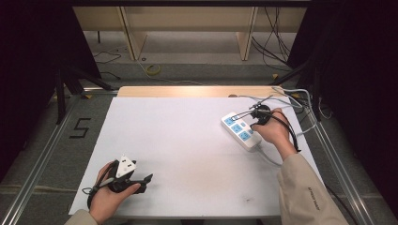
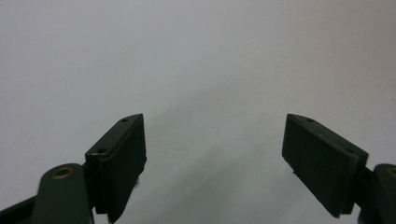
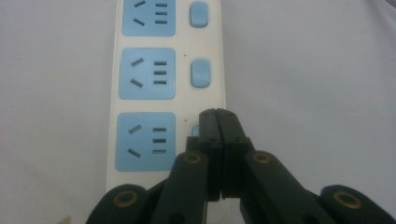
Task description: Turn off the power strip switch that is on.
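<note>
White plastic with blue sockets, the power strip lies on the table at its right side, just in front of the person's right hand. The right gripper has its jaws pressed together on nothing, tips over the nearest blue rocker switch, probably touching it, though the jaws hide the contact. To press well, keep the tips centred on that switch and push straight down so the strip does not slide. The left gripper rests well apart, jaws spread wide and empty.
</note>
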The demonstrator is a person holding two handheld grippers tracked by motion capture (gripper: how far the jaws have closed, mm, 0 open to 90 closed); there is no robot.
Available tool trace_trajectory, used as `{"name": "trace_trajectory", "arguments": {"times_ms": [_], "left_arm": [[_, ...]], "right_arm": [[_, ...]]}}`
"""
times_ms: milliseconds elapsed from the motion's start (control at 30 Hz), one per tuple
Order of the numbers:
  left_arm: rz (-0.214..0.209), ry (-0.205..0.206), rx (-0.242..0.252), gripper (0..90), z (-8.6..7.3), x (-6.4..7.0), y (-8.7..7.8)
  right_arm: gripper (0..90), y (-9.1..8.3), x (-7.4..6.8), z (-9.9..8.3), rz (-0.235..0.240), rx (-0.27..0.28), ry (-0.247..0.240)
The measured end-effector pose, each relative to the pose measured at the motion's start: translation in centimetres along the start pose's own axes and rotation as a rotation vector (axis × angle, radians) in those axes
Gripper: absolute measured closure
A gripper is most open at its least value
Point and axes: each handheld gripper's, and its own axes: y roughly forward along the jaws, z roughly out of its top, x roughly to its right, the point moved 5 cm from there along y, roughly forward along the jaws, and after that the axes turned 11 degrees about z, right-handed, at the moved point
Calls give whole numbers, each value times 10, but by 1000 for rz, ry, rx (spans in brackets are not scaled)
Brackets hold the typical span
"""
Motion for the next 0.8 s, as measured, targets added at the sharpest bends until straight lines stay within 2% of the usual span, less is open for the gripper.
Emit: {"name": "trace_trajectory", "arguments": {"times_ms": [800], "left_arm": [[2,-1,1,215,0,0,0]], "right_arm": [[849,-11,-14,-10,28,61,-15]]}}
